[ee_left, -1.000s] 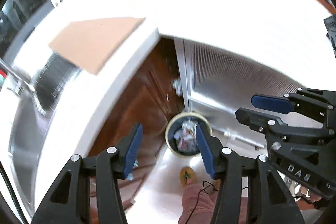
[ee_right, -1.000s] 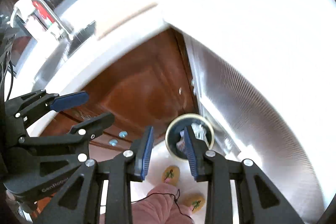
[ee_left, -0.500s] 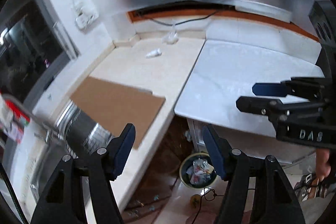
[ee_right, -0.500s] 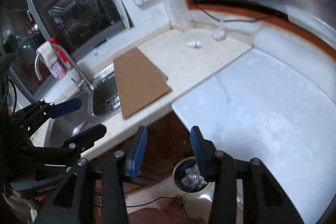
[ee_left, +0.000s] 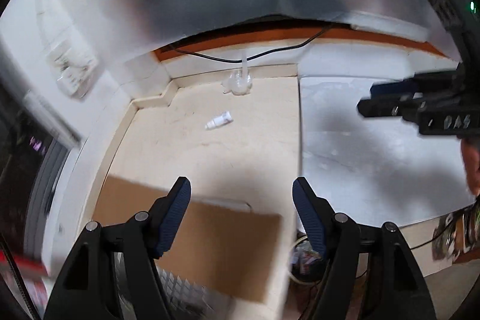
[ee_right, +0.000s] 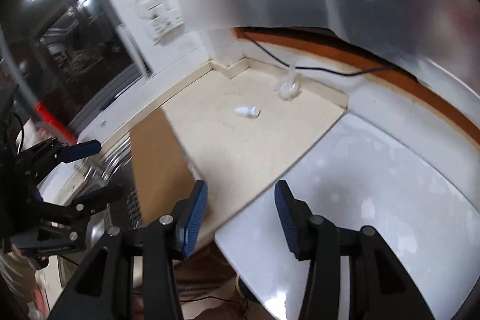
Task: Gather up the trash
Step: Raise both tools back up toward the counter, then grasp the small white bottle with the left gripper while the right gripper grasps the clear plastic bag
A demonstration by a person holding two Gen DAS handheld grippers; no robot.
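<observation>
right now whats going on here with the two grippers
A person is clearing trash from a kitchen counter. Both the left gripper and the right gripper are open and empty, their jaws having just been opening, and point at the beige counter. A small white bottle and a clear plastic piece lie there uncollected. The bin below holds trash.

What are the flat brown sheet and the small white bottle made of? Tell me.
The flat brown sheet looks like cardboard: matte, even tan, thin, lying partly over the sink. The small white bottle looks like plastic, opaque and smooth, though blur leaves that open.
</observation>
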